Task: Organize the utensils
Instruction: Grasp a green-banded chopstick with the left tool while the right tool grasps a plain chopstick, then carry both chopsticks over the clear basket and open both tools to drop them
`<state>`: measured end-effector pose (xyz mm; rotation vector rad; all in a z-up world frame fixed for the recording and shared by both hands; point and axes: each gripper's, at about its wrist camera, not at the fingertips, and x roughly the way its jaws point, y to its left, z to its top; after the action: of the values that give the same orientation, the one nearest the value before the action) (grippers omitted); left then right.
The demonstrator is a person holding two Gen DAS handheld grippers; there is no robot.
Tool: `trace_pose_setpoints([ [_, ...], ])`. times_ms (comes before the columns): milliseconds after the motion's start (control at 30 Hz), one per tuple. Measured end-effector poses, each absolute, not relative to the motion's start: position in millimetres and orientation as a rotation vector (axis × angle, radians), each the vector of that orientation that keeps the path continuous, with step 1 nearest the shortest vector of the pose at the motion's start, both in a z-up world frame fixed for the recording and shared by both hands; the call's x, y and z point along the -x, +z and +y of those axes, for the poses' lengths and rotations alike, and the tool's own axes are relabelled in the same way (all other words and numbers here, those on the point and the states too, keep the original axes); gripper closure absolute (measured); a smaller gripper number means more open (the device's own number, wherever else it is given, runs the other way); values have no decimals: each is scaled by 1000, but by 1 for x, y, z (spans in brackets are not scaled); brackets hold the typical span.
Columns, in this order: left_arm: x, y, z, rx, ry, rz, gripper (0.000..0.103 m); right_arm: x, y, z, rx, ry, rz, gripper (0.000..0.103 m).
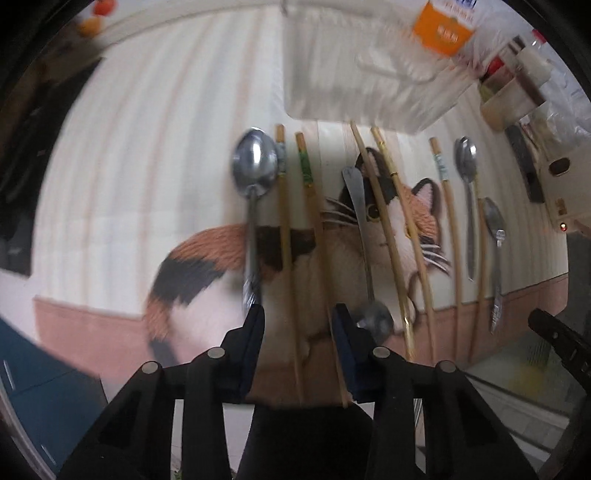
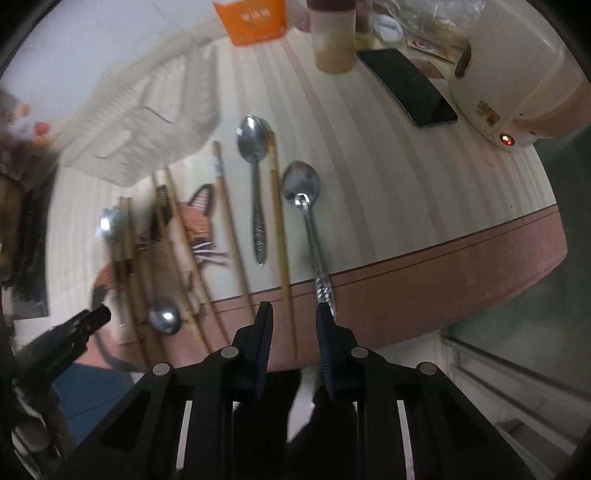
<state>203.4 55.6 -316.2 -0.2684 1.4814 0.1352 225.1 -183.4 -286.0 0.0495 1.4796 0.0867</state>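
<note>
Spoons and wooden chopsticks lie in a row on a striped tablecloth with a cat print [image 1: 207, 258]. My left gripper [image 1: 299, 317] points down at the table's near edge, jaws apart, with two chopsticks [image 1: 285, 236] between them and no pad pressing. A large spoon [image 1: 255, 166] ends at its left finger, and a small spoon's bowl [image 1: 376, 319] lies by the right finger. My right gripper [image 2: 294, 317] is also open around one chopstick [image 2: 280, 236]. A long spoon [image 2: 301, 182] has its handle beside the right finger. The image is blurred.
A white slotted basket [image 1: 369, 66] and an orange box [image 1: 441, 33] sit at the back. A black phone [image 2: 406, 85], a beige cup [image 2: 332, 40] and a white appliance with a red light [image 2: 517, 92] stand at the far right. The table's pink edge [image 2: 443, 288] runs below the utensils.
</note>
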Motion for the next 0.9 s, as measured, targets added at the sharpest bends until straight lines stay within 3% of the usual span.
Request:
trace_pose_setpoints([
  [67,-212,-327,55,247,120,1500,69,-231,-293,-180,-48,78,1496,79],
  [133,-219,-335,52,222,101,1516,76,-237,-303,-176,-48,72,1509,79],
  [200,-222,-341,49,207,98,1534,94,-242,-311,-173,-54,71,1528,79],
  [233,-222,-340,49,194,103,1517,97,-245,-315,-171,-53,67,1535,79],
  [567,-211,-345,75,253,144,1522,98,-276,-351,-145,97,61,1512,79],
  [600,-208,-346,78,266,157,1524,98,-277,-352,-142,117,72,1517,83],
  [633,-206,-347,79,276,163,1527,98,-277,-352,-140,134,85,1522,95],
  [900,-210,-357,65,255,193,1531,92,-259,-358,-149,159,134,1592,96],
])
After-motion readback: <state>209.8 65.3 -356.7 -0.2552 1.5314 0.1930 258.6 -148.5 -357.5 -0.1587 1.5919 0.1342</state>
